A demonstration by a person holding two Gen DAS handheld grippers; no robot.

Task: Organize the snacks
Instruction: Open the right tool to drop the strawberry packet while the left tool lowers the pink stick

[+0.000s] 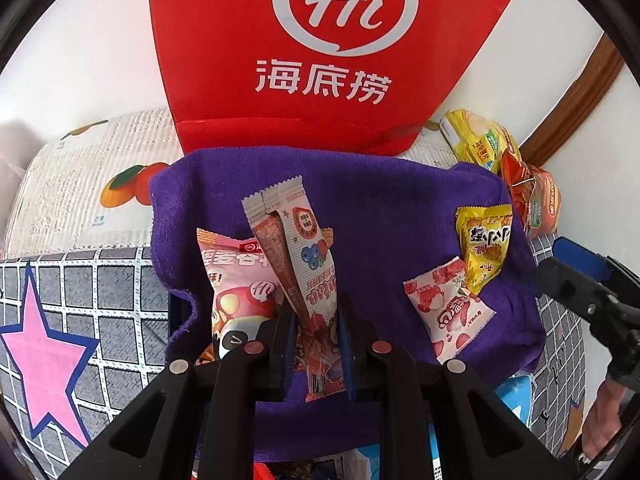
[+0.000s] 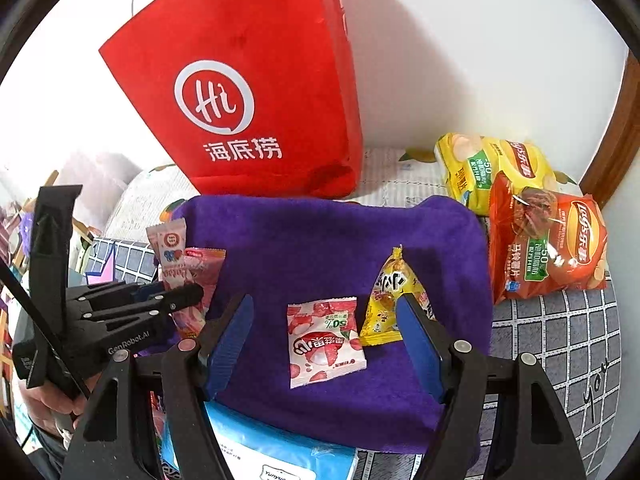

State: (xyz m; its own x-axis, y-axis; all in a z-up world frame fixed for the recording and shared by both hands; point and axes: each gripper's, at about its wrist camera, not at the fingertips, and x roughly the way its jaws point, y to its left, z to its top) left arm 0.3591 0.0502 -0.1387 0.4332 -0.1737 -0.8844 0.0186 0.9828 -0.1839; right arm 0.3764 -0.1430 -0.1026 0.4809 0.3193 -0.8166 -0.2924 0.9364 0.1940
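Behind the left gripper (image 1: 316,344), the pink mushroom-printed snack packet (image 1: 236,292) was half covered by the long berry-printed wrapper (image 1: 296,260). The tall red felt bag (image 1: 320,40) ran off the top edge. Below the right gripper (image 2: 324,344), the light-blue pack (image 2: 260,452) was cut off, its label unreadable.

Purple towel (image 2: 320,240) spread flat over a grey checked cover (image 2: 560,328) with a pink star (image 1: 44,344) on it. Red bag (image 1: 320,60) with a white logo stands upright behind the towel against the white wall (image 2: 480,60), on a fruit-print cloth (image 1: 88,184). Brown wood trim (image 1: 576,96) at the far right; light blue pack (image 2: 260,440) at the towel's near edge.
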